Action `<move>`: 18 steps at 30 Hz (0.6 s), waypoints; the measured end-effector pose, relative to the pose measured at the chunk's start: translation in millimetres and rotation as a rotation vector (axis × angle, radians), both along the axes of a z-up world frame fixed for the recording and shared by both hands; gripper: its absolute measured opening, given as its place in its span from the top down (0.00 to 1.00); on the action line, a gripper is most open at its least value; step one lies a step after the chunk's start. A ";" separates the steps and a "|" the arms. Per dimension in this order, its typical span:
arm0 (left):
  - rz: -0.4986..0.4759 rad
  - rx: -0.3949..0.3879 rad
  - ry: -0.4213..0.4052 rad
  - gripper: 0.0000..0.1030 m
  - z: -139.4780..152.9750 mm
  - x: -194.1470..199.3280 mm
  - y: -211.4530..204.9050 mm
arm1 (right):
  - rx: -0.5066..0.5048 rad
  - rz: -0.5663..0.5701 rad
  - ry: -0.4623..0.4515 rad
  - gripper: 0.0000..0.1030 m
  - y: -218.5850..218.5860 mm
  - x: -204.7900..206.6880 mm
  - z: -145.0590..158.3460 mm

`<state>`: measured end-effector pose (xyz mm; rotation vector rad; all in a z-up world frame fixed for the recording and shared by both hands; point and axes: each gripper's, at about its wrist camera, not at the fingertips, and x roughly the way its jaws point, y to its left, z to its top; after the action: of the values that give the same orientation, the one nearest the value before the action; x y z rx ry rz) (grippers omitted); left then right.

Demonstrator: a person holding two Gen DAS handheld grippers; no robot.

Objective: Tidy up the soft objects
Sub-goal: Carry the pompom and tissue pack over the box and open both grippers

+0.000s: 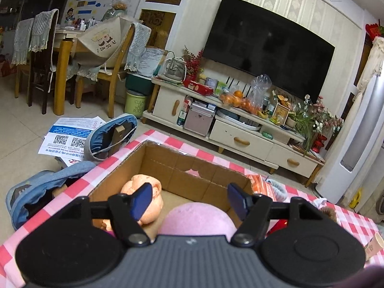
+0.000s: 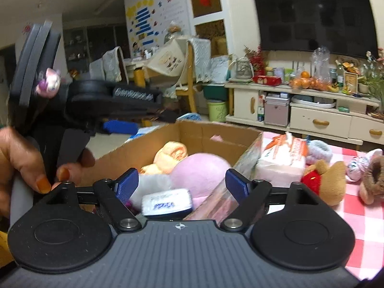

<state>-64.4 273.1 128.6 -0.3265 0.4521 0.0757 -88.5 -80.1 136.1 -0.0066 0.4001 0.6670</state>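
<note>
Soft toys fill the cardboard box (image 1: 192, 168) – a pink plush (image 2: 199, 172) nearest, a peach doll (image 1: 144, 199) behind. Both claws hang released above them, the left gripper (image 1: 189, 200) and the right gripper (image 2: 182, 184) grasping nothing – a brown bear (image 2: 328, 180) lies outside on the checked tablecloth (image 2: 360, 213).

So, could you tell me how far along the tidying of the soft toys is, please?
Partly done. The box already holds a pink plush, a peach doll and a white plush. Nothing is in hand: both the left tongs and right tongs stand open over the box. Left on the table: a bear, a brown plush and a tissue pack.
</note>
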 end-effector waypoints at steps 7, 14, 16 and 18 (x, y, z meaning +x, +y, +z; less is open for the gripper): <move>0.002 0.008 -0.009 0.24 2.0 -1.0 -8.5 | 0.043 -0.116 -0.019 0.02 -32.2 4.5 9.9; -0.018 0.034 -0.007 0.13 2.1 2.0 -19.6 | 0.112 -0.233 0.036 0.00 -62.1 25.8 5.6; -0.027 0.044 -0.010 0.07 2.6 2.1 -24.8 | 0.147 -0.246 0.063 0.00 -68.9 30.6 3.6; -0.033 0.054 -0.011 0.05 2.8 2.1 -29.3 | 0.154 -0.260 0.069 0.00 -78.0 26.6 -0.1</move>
<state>-62.4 243.8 131.4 -0.2660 0.4441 0.0538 -62.0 -158.2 136.0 0.2121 0.4071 0.4403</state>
